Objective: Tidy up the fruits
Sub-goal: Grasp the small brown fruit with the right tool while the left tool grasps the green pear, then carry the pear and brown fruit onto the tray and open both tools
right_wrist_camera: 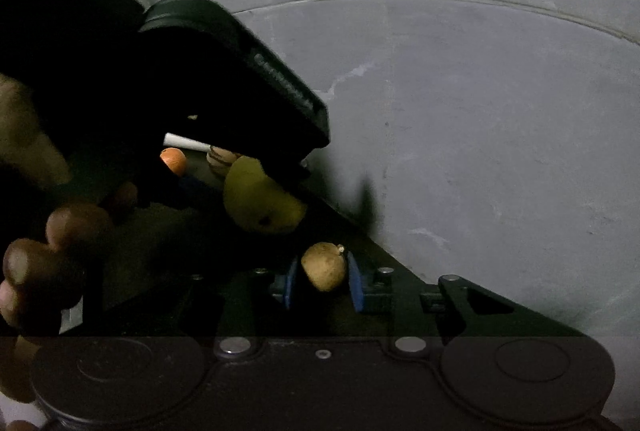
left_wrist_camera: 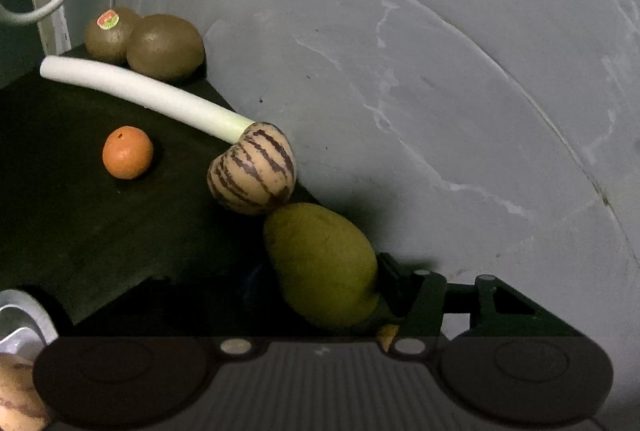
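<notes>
Pear and small brown fruit gripped at the dark table's wall edge.

My left gripper [left_wrist_camera: 320,295] clasps the green pear [left_wrist_camera: 320,263], firm, smooth, bruisable: hold its belly. My right gripper [right_wrist_camera: 324,277] pinches the small brown fruit [right_wrist_camera: 324,265] narrowly between blue pads [right_wrist_camera: 355,285].

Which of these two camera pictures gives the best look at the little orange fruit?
The left wrist view. There the orange fruit sits whole and unblocked on the dark surface, left of the striped fruit. In the right wrist view only a small sliver of it peeks out beneath the other hand-held gripper, dim and mostly hidden.
</notes>
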`<state>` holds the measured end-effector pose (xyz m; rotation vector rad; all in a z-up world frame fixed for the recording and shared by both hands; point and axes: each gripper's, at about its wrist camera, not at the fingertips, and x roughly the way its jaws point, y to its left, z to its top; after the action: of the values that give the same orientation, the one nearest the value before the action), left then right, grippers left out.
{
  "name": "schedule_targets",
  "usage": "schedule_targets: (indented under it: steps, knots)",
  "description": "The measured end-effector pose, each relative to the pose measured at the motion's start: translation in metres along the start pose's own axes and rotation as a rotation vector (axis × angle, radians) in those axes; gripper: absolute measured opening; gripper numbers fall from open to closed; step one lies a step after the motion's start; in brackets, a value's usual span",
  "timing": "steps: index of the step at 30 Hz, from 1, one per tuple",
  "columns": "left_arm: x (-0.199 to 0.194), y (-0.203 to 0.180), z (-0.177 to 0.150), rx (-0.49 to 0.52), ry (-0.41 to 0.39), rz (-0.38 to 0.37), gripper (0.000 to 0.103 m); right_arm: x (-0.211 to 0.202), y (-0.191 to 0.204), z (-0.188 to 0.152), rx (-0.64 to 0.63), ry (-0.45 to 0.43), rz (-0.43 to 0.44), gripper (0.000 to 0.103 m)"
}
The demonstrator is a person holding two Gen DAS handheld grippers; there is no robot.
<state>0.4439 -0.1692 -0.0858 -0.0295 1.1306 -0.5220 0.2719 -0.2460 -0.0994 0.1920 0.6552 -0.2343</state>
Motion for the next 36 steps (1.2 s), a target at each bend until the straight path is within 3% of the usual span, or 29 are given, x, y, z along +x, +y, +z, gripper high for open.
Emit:
schedule_targets:
  steps: [6,17,26,31,36]
  knots:
    - [-0.011,-0.006,-0.015,0.017,-0.019,0.045,0.06,-0.011,0.0,-0.007,0.001,-0.002,0.044,0.028]
    - [-0.043,0.002,-0.06,-0.047,-0.046,0.029,0.06,-0.045,0.003,-0.027,-0.039,0.015,0.107,0.028]
    - [-0.095,0.0,-0.103,-0.112,-0.102,0.002,0.06,-0.082,-0.003,-0.04,-0.075,0.002,0.154,0.028]
    - [-0.128,-0.002,-0.134,-0.152,-0.171,0.018,0.06,-0.103,0.001,-0.043,-0.103,-0.005,0.188,0.028]
    - [-0.154,0.007,-0.166,-0.21,-0.191,0.023,0.06,-0.124,0.013,-0.047,-0.148,-0.009,0.237,0.028]
